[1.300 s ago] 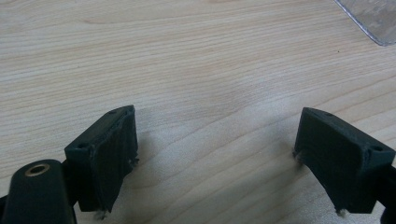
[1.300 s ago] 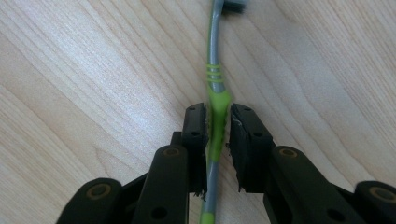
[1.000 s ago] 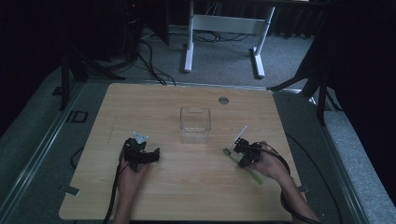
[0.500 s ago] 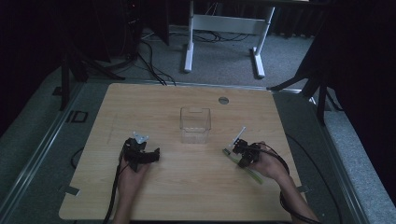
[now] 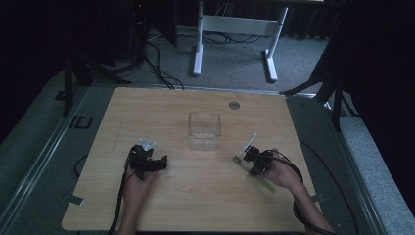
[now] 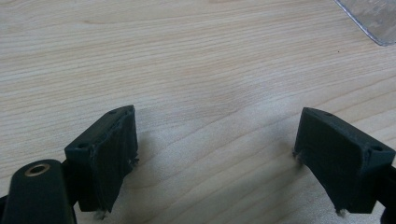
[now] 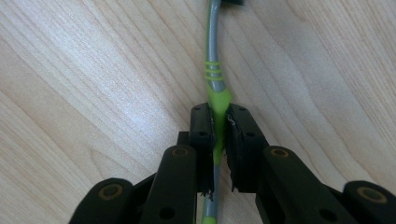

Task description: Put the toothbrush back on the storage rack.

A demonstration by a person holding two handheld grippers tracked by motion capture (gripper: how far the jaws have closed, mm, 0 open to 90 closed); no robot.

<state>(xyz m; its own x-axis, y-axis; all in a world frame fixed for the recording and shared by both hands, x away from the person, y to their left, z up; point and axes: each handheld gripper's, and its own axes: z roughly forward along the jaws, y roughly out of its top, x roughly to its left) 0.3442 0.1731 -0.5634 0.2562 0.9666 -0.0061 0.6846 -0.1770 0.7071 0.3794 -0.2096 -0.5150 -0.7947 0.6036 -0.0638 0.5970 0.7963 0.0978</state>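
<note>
A toothbrush with a green and grey handle [image 7: 215, 70] lies on the wooden table [image 5: 195, 205] at the right. My right gripper [image 7: 218, 112] is shut on its green part, with both pads pressed against it. In the high view the right gripper [image 5: 252, 159] rests low on the table and the green handle [image 5: 266, 185] sticks out toward the front edge under the hand. My left gripper [image 5: 147, 161] sits at the left of the table. In its own view the left gripper [image 6: 217, 135] stands open with bare wood between its jaws.
A clear plastic box [image 5: 204, 129] stands in the middle of the table between the two hands; its corner [image 6: 373, 18] shows at the top right of the left gripper view. A round grommet [image 5: 234, 105] is set near the far edge. A white desk frame [image 5: 235, 29] stands beyond the table.
</note>
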